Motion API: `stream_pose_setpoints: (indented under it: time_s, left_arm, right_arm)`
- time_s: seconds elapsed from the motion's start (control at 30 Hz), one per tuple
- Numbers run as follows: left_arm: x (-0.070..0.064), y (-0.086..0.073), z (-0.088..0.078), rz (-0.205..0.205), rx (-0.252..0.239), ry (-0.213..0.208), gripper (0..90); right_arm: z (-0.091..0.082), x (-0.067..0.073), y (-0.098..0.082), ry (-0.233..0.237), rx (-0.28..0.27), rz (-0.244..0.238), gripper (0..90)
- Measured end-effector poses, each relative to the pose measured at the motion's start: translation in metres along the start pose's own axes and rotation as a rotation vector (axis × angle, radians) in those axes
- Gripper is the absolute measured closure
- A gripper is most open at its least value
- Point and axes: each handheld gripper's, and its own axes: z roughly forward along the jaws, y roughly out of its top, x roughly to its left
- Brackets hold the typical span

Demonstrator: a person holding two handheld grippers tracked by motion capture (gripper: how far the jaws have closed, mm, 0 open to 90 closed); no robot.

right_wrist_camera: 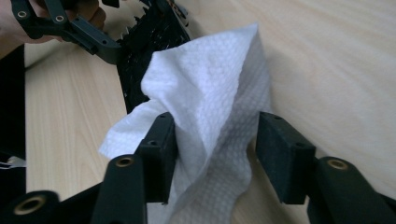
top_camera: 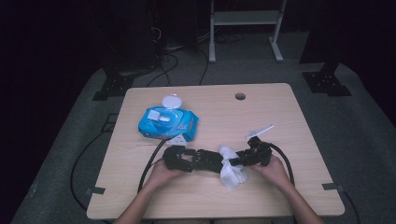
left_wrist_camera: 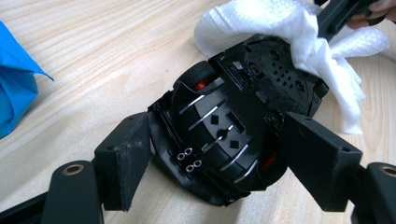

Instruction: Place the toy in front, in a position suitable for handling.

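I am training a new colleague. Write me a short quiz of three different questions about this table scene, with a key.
1. True or false: the left gripper has the toy car upside down between its jaws.
2. What lies draped over the car's far end? A) a sponge B) a white wipe C) a cable
3. What colour is the wipe pack on the table?

Key: 1 true. 2 B. 3 blue, with its white lid flipped open.

room: dark, table lit | floor [top_camera: 243, 65]: grey carpet, black cables [top_camera: 163, 60] | furniture: light wood table [top_camera: 280, 116] with grommet hole [top_camera: 240, 96]; white shelf frame [top_camera: 245, 28] behind; black stand bases [top_camera: 325, 80] at both far corners
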Motion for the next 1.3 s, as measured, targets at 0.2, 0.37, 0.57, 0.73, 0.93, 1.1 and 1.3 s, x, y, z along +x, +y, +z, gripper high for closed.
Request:
stream_pose_setpoints:
  time_s: [0.2, 0.37, 0.57, 0.73, 0.93, 1.1, 1.3]
  left_arm:
    - [-0.001, 0.0, -0.001, 0.021, -0.008, 0.009, 24.6]
    - [-0.002, -0.003, -0.002, 0.031, -0.023, 0.012, 24.6]
    - [-0.002, -0.004, -0.003, 0.031, -0.024, 0.015, 24.7]
    - [-0.001, -0.002, -0.005, 0.035, 0.014, 0.007, 21.5]
    - [0.0, 0.0, -0.006, 0.04, 0.022, -0.002, 19.4]
    - [-0.002, 0.001, -0.008, 0.065, 0.009, -0.002, 21.2]
    - [-0.01, 0.002, -0.008, 0.158, 0.015, 0.052, 31.0]
  right_arm:
    - [0.012, -0.003, 0.002, 0.091, 0.016, 0.032, 46.2]
    - [0.014, -0.007, 0.002, 0.12, 0.009, 0.052, 46.9]
    - [0.021, -0.009, 0.006, 0.161, 0.044, 0.082, 44.7]
    - [0.018, -0.006, 0.006, 0.159, 0.009, 0.035, 50.2]
    - [0.014, 0.006, 0.009, 0.097, -0.017, -0.093, 52.6]
    - [0.01, 0.034, 0.012, -0.038, -0.041, -0.321, 58.1]
    - [0.014, 0.045, 0.015, -0.118, -0.05, -0.399, 59.4]
